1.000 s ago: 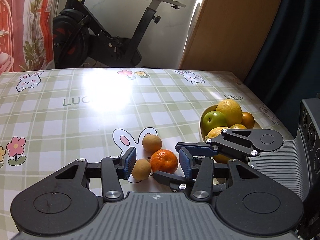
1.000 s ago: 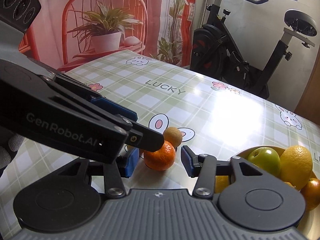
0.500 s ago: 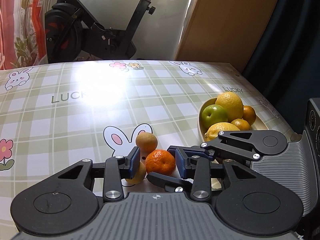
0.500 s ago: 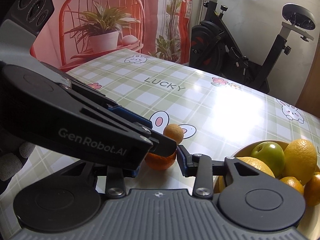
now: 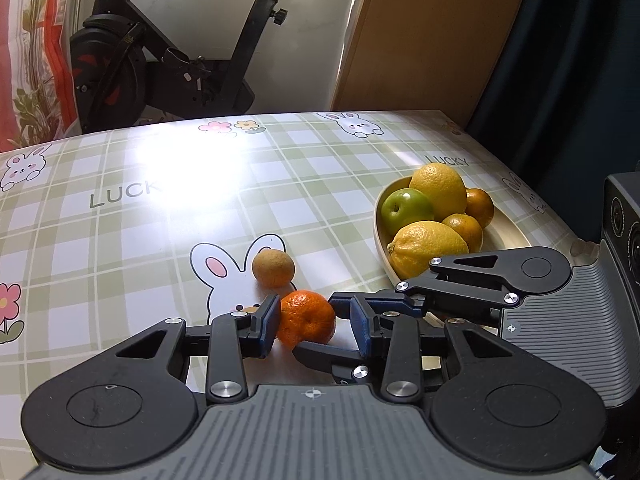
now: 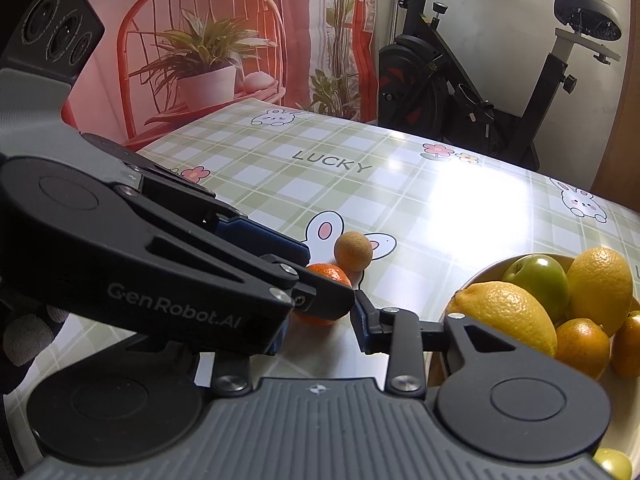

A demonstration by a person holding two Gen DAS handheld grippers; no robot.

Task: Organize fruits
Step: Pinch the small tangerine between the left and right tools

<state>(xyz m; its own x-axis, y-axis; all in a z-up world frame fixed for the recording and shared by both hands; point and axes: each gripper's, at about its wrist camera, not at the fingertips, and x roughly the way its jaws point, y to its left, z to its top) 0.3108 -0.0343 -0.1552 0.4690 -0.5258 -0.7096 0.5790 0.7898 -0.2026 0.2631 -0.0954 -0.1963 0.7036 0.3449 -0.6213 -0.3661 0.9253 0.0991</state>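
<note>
An orange mandarin (image 5: 306, 317) lies on the checked tablecloth (image 5: 160, 240) between the pads of my left gripper (image 5: 313, 326). The left pad touches it and a small gap is left at the right pad. My right gripper (image 6: 320, 334) comes in from the right, open, with its fingers (image 5: 400, 305) crossing in front of and behind the same mandarin (image 6: 330, 274). A small tan fruit (image 5: 273, 267) sits just beyond. To the right, the cream bowl (image 5: 378, 216) holds a green apple (image 5: 406, 208), lemons and small oranges.
An exercise bike (image 5: 180, 68) stands past the table's far edge, beside a wooden panel (image 5: 420, 40). A backdrop with a potted plant (image 6: 200, 60) is on the left. A gloved hand (image 6: 24, 336) holds the left gripper. The table's right edge runs close behind the bowl.
Both grippers have moved in on the mandarin and their jaws have narrowed. A second tan fruit seen earlier is now hidden behind my left finger.
</note>
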